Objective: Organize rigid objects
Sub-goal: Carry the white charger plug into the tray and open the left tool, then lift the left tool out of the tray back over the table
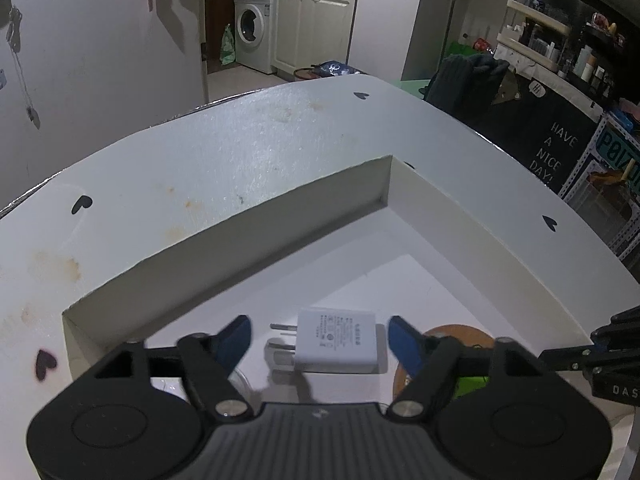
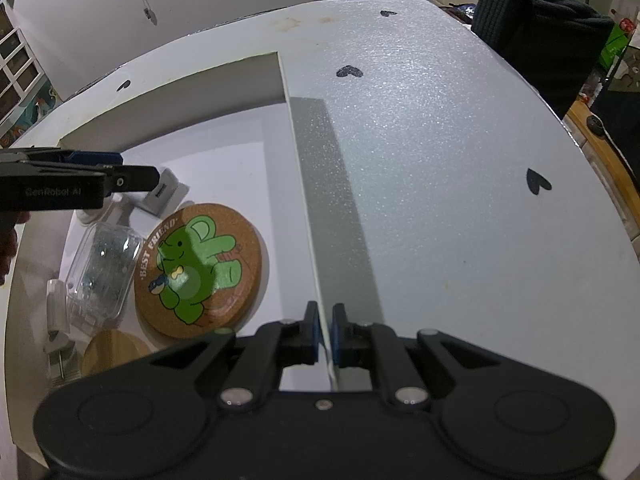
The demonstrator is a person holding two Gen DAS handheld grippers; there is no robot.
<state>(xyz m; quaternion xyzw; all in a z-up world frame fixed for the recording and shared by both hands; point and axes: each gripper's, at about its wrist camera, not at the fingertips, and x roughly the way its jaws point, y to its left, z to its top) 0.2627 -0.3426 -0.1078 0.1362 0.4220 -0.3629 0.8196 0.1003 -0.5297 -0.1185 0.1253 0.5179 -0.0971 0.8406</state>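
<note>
The left tongs (image 1: 319, 340) stand open with the white charger (image 1: 338, 346) lying between the blue pads (image 1: 234, 338), neither pad touching it; its two metal prongs point toward the left pad. No earlier look is given, so only this spread stance can be told. The charger rests flat on the floor of the white box (image 1: 224, 236), near the middle of its nearer part. The right tongs (image 2: 325, 334) are closed on the thin right wall of the box (image 2: 304, 184), one pad on each side of the sheet. Inside the box, seen from the right wrist, a round cork coaster (image 2: 202, 270) printed with a green elephant lies beside that wall, a clear plastic case (image 2: 102, 276) lies just left of it, and a plain wooden disc (image 2: 114, 350) sits nearer the camera, partly hidden. The box sits on the white counter (image 2: 440, 160), which is marked with small black hearts (image 2: 350, 71) and some brownish stains. A dark garment (image 2: 536, 28) hangs beyond the far edge of the counter.
</note>
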